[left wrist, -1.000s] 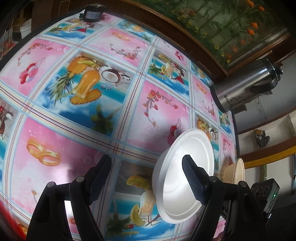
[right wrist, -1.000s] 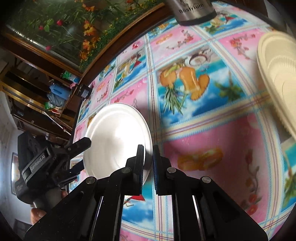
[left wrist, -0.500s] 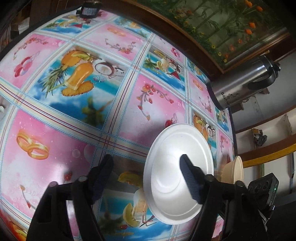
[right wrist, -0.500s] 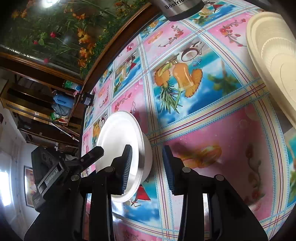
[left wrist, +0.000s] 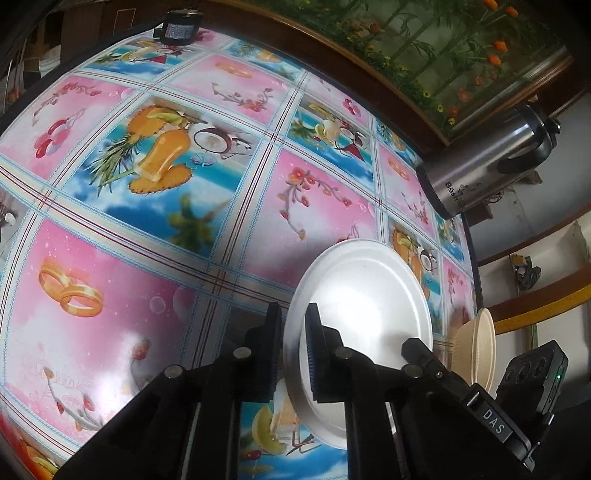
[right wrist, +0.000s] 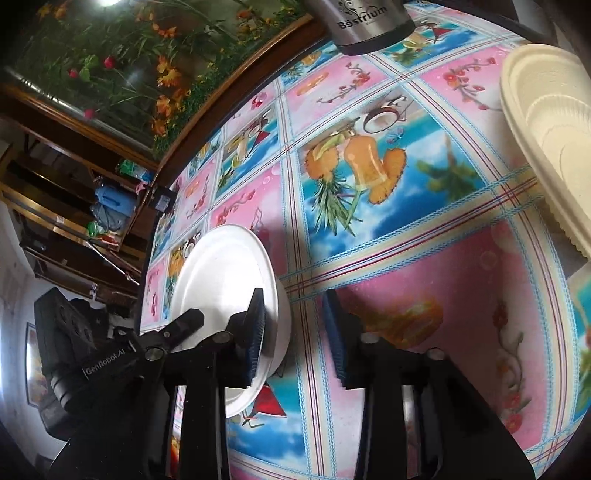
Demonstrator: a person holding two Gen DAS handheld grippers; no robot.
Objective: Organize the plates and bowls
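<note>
A white round plate (left wrist: 362, 295) is held tilted above the tablecloth. My left gripper (left wrist: 293, 347) is shut on its near left rim, one pad on each face. In the right wrist view the same white plate (right wrist: 221, 280) stands at the lower left, and its right rim reaches in between the fingers of my right gripper (right wrist: 295, 332). Those jaws are closing, but a gap still shows beside the right pad (right wrist: 336, 332). A cream plate (right wrist: 546, 129) lies on the table at the far right; it shows as a cream dish (left wrist: 476, 350) past the white plate.
A steel flask (left wrist: 487, 162) stands at the table's far right corner, also at the top of the right wrist view (right wrist: 365, 22). The table (left wrist: 147, 258) carries a bright pink and blue tablecloth. A small black device (left wrist: 179, 29) sits at its far edge. A wooden-framed flower picture runs behind.
My left jaws closed from wide open onto the white plate's rim. My right jaws, shut on the plate a second ago, opened and let go, then narrowed a little.
</note>
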